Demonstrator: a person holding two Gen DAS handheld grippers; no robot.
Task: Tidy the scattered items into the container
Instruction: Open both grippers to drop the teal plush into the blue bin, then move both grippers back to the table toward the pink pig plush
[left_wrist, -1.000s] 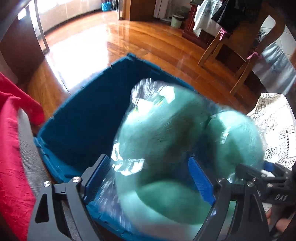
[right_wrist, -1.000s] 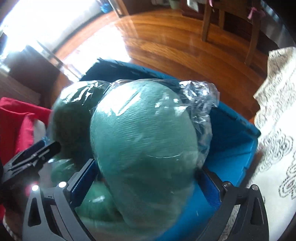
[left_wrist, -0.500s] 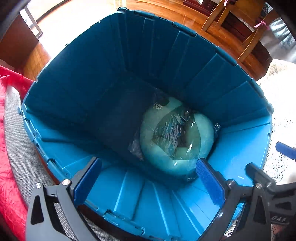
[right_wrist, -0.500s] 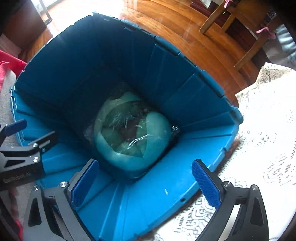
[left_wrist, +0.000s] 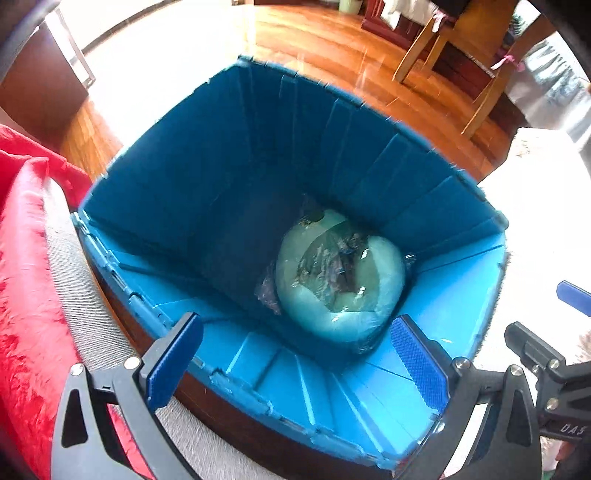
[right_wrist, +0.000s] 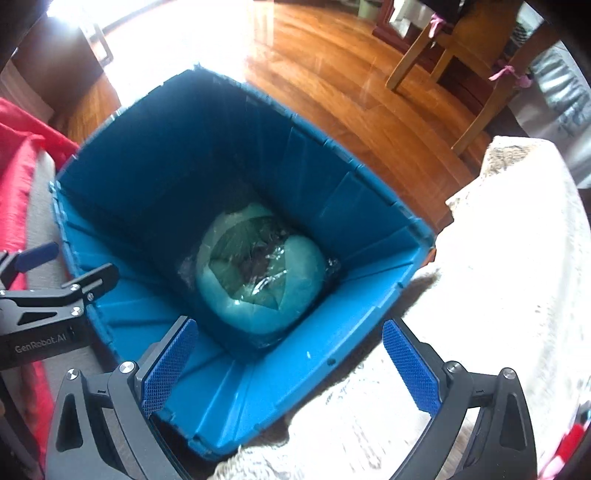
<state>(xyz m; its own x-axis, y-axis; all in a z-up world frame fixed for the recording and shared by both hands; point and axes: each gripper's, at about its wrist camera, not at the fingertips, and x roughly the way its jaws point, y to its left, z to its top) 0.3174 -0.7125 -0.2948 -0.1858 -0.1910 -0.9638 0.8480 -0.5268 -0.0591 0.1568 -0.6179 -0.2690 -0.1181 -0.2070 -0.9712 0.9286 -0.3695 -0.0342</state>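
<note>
My left gripper (left_wrist: 297, 362) stands with its blue pads wide apart and nothing is between them; it hangs above the near wall of the blue container (left_wrist: 229, 155). My right gripper (right_wrist: 291, 363) is also spread wide and empty, over the near right corner of the same container (right_wrist: 369, 236), and under its right finger I see a white lace cloth (right_wrist: 498, 295). Each gripper shows at the edge of the other one's view. To my left, beside the container, lies a grey fabric surface (left_wrist: 74, 302) and on it a red cloth (left_wrist: 22, 288). Deep inside the container, on its floor and close to the right wall, rests the teal pillow in clear plastic wrap (left_wrist: 340, 277), seen also from the right side (right_wrist: 258, 273); it touches no gripper. Beyond the container is a shiny wooden floor (right_wrist: 332, 92), and further away wooden chair legs (left_wrist: 417, 48) with a pink ribbon (right_wrist: 506, 72)
</note>
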